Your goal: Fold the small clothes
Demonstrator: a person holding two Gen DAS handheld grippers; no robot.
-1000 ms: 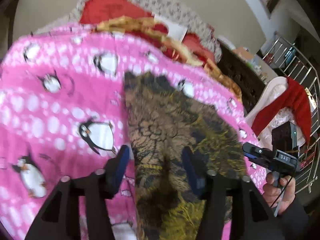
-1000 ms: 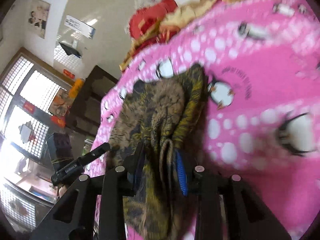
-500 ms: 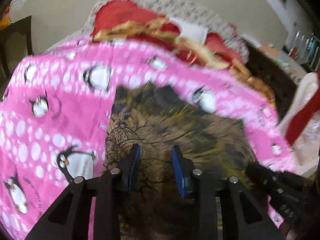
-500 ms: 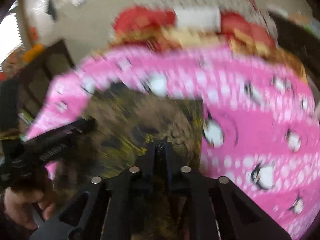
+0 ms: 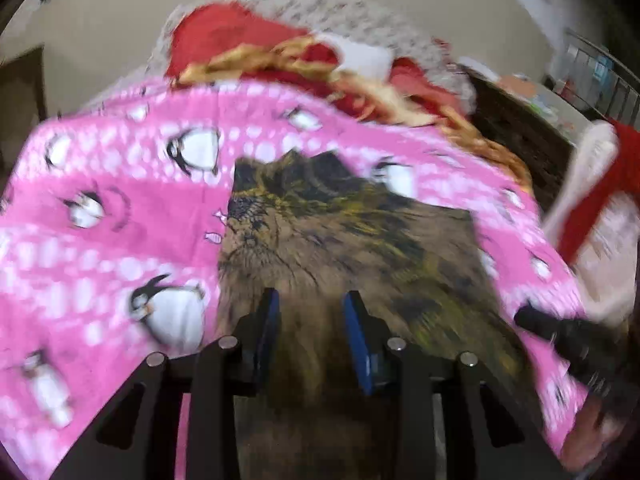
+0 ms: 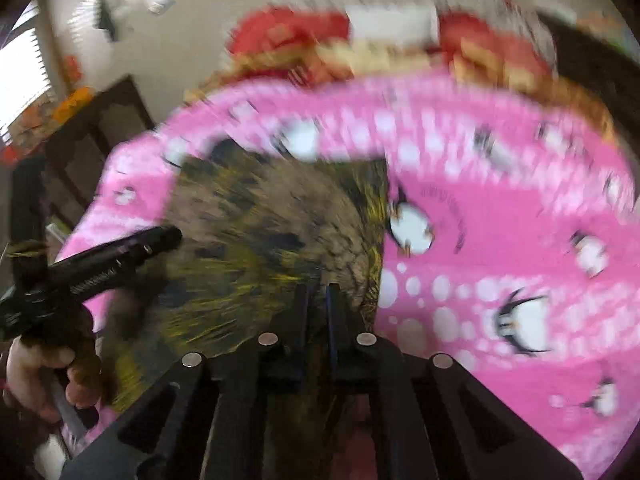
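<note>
A small brown, yellow and black patterned garment (image 5: pixel 360 232) lies spread on a pink penguin blanket (image 5: pixel 100 240). My left gripper (image 5: pixel 312 312) is at the garment's near edge, and its blue pads are closed on a thick bunch of the fabric. In the right wrist view the same garment (image 6: pixel 260 232) lies left of centre on the blanket (image 6: pixel 500 220). My right gripper (image 6: pixel 317 296) is nearly shut, pinching the garment's near right edge. A hand (image 6: pixel 36 368) holds the left tool at the garment's left side. Both views are blurred.
A heap of red and gold clothes (image 5: pixel 280 56) lies at the blanket's far end. Dark wooden furniture (image 5: pixel 520 128) stands to the right, beside a metal rack and a red and white garment (image 5: pixel 592 200). More dark furniture (image 6: pixel 92 136) and a bright window are at the left.
Both sets of jaws have closed onto the garment's near edge. The garment, a narrow bunched strip before, now lies spread wider. The right wrist view has rolled and swung round.
</note>
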